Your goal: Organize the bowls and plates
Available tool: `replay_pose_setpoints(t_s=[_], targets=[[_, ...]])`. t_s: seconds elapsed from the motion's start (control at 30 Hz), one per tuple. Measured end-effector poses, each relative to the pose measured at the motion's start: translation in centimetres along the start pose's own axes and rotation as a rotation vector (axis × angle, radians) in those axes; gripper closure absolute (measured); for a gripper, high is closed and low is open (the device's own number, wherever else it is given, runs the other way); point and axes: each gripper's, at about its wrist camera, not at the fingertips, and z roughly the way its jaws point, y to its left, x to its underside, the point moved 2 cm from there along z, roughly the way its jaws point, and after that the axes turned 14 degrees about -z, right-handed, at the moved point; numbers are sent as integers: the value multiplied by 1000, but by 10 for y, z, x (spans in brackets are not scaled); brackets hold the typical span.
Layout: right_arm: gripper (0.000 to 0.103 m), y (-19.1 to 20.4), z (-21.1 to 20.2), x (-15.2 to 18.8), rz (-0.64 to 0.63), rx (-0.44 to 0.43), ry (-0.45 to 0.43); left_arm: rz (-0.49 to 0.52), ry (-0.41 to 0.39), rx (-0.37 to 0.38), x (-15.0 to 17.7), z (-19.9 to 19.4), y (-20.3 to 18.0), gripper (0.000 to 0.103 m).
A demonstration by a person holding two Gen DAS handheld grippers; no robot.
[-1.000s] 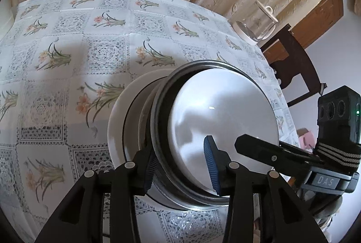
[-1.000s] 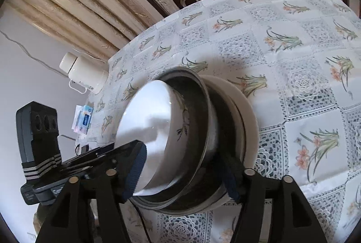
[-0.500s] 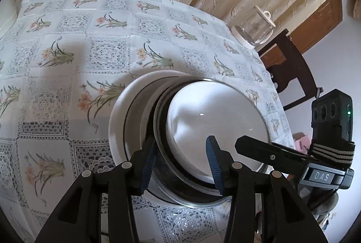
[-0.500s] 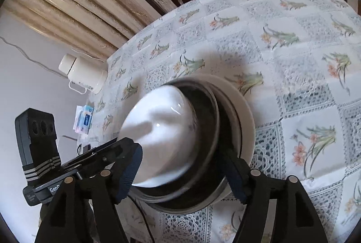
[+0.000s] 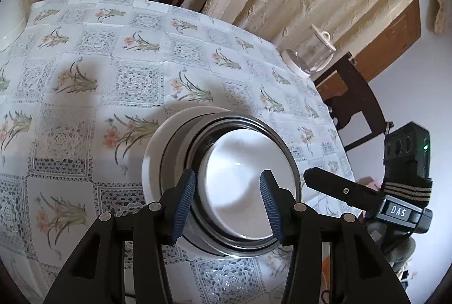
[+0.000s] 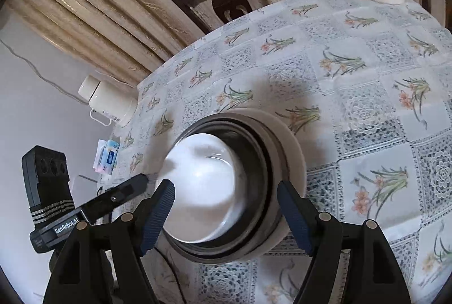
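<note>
White bowl (image 5: 240, 185) sitting nested in steel bowl (image 5: 282, 145) on plate (image 5: 152, 154), table (image 5: 84, 78) front edge. Both grippers, left (image 5: 227, 202) and right (image 6: 226, 215), gaping open, empty, straddling stack; left fingers (image 5: 185, 199) lying nearer white bowl.

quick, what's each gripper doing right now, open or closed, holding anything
Left gripper: open, holding nothing, poised over the white ceramic bowl nested in the stack.
Right gripper: open, holding nothing, jaws spread wide around the same stack.
</note>
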Motion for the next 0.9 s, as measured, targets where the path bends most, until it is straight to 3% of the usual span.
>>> replay_pose_setpoints(t_s=[0.33, 0.5, 0.67, 0.8, 0.9], targets=[[25, -18, -19, 24, 19, 63, -110, -38, -191, -37, 19, -20, 31, 53], [25, -13, -24, 43, -19, 89, -133, 16, -285, -85, 42, -31, 30, 48], [24, -15, -32, 61, -31, 117, -167, 92, -314, -120, 66, -34, 23, 43], [23, -13, -30, 75, -44, 129, -171, 85, -303, -115, 78, -32, 28, 42], [23, -8, -26, 85, -80, 156, -172, 104, -331, -154, 89, -32, 28, 42]])
